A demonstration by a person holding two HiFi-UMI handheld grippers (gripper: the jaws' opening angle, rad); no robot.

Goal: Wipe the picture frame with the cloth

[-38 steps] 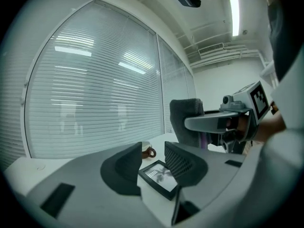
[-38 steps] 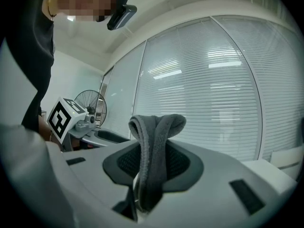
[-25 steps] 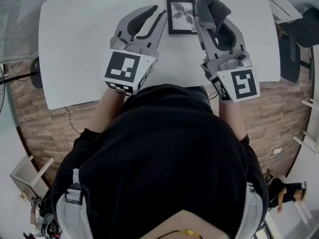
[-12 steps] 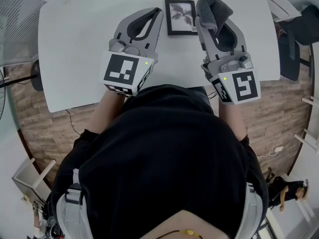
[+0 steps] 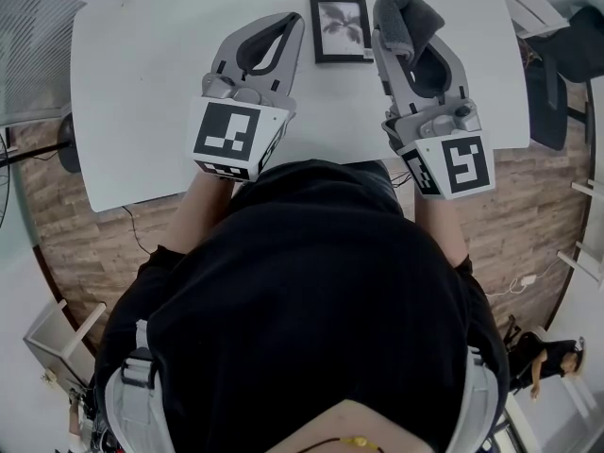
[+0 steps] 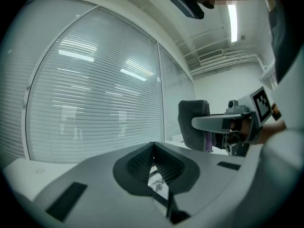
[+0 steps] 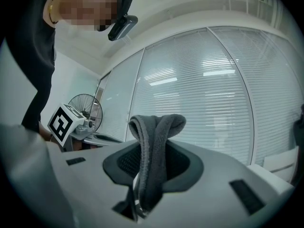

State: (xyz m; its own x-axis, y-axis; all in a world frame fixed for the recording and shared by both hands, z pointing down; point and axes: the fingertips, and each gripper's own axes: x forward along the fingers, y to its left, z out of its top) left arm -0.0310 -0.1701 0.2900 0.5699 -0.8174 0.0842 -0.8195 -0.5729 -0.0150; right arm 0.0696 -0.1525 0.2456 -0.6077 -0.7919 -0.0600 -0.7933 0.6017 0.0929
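While the white rounded surface point(image 5: 142, 83) spreads beneath both hands, the left gripper point(image 5: 297, 22) points level over it, its jaws having just closed tip to tip with nothing between them. The right gripper point(image 5: 385, 28) has its jaws clamped on a folded dark grey fleece cloth point(image 5: 404, 12) that bulges past their tips. Flat on the surface between the two tips lies the small black-rimmed picture frame point(image 5: 341, 28).

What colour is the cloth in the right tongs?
Cloth is dark grey; right gripper view.
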